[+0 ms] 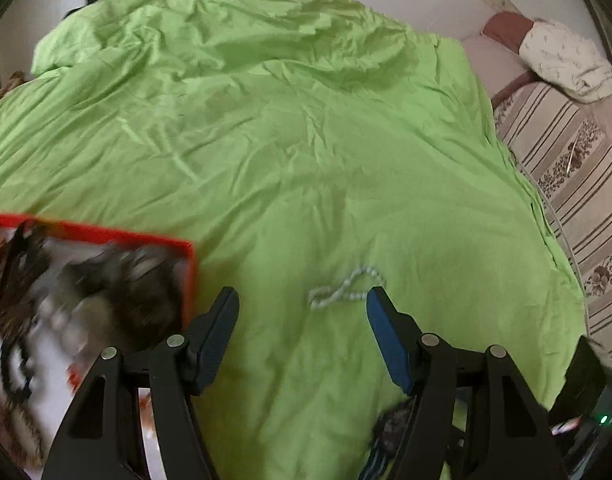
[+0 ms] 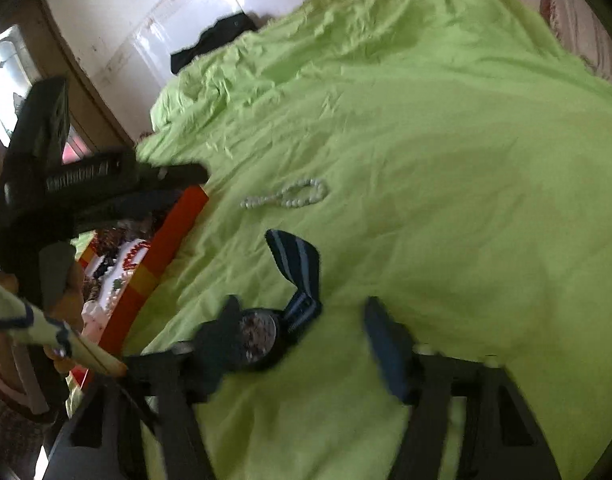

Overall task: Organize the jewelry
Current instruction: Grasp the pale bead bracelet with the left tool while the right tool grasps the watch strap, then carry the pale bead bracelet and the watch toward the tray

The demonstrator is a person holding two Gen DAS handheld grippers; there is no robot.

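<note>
- Green sheet [image 1: 306, 140] covers the bed; on it lie one white bead string [image 1: 346, 286], one watch [image 2: 261, 340] with a striped blue strap, and one red-rimmed box [image 1: 153, 240] crowded with jewelry.
- Left tool [image 1: 301, 312]: fingers wide apart, nothing between them; the bead string lies just ahead, in line with the gap and nearer the right-hand finger [image 1: 386, 336].
- Bead string: long axis runs across the left tool's opening, roughly finger to finger; judged the likely next pick, with the left tool the nearer one.
- Right tool [image 2: 301, 332]: fingers apart, empty; the watch lies by its left-hand finger [image 2: 221, 340], strap reaching forward toward the beads.
- Box: left of both loose pieces, beside the left tool's left-hand finger; contents blurred, no count possible.
</note>
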